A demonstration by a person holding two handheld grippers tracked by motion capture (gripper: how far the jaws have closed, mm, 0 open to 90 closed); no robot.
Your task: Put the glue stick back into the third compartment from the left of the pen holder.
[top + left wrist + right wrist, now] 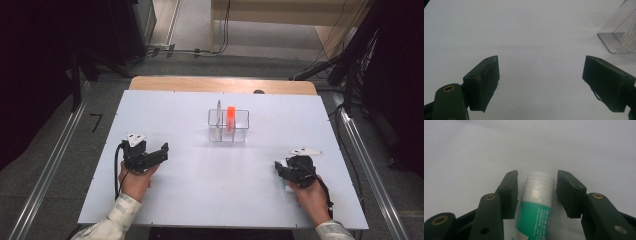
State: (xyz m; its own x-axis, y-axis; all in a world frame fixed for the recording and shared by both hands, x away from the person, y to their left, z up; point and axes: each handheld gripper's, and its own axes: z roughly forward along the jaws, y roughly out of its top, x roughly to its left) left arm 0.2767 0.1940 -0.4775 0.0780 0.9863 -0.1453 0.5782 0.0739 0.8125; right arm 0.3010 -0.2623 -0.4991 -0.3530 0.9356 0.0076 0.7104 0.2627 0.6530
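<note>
Tube (536, 202), green-labelled, print unreadable, between right hand-held gripper (537, 192) jaws, untouched; left hand-held gripper (541, 82) wide open.

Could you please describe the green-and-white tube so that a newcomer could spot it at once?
Start at the white table and go to its near right corner, where the right gripper sits. The tube lies between its fingers, the only green-and-white item, unlike the orange one in the clear organizer.

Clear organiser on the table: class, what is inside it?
Inside the organiser, an orange marker and a grey pen stand upright. The compartment bottoms are too small to make out.
</note>
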